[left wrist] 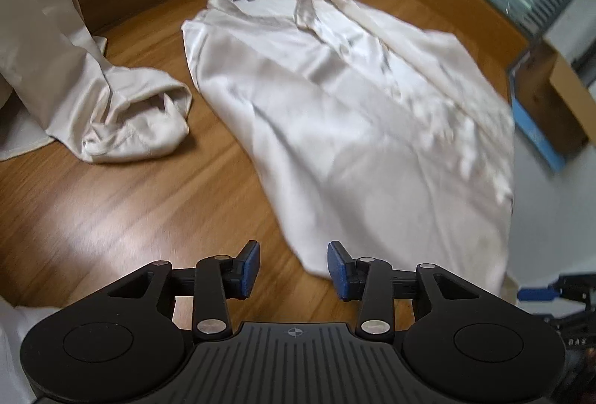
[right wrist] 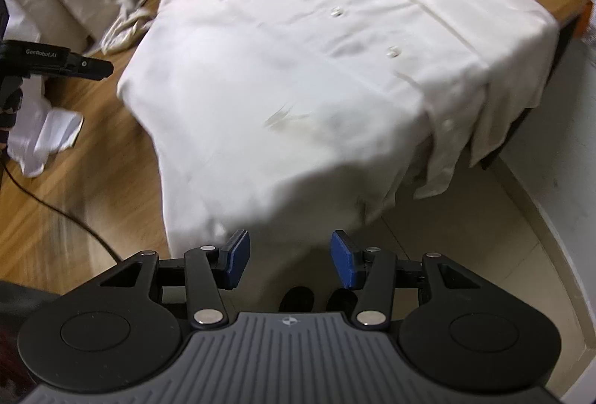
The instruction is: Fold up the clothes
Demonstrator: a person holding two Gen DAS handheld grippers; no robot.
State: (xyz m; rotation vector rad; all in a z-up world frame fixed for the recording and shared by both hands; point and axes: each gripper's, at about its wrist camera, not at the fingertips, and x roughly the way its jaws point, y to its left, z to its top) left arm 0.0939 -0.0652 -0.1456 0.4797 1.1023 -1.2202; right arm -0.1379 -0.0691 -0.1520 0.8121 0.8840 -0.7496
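Observation:
A cream button-up shirt (left wrist: 346, 98) lies spread on the wooden table (left wrist: 111, 210), collar at the far end, its near hem draped over the table's front edge. It also fills the right wrist view (right wrist: 298, 69), buttons facing up. My left gripper (left wrist: 293, 268) is open and empty, hovering just short of the shirt's lower left corner. My right gripper (right wrist: 289, 264) is open and empty, held in front of the hanging hem. The left gripper's body (right wrist: 56, 63) shows at the left of the right wrist view.
A second cream garment (left wrist: 111, 113) lies crumpled at the table's left and hangs at the back. A white cloth (right wrist: 44, 139) and a black cable (right wrist: 67, 214) lie on the table's left. A cardboard box (left wrist: 551, 95) stands off the right edge. Tiled floor (right wrist: 484, 255) lies below.

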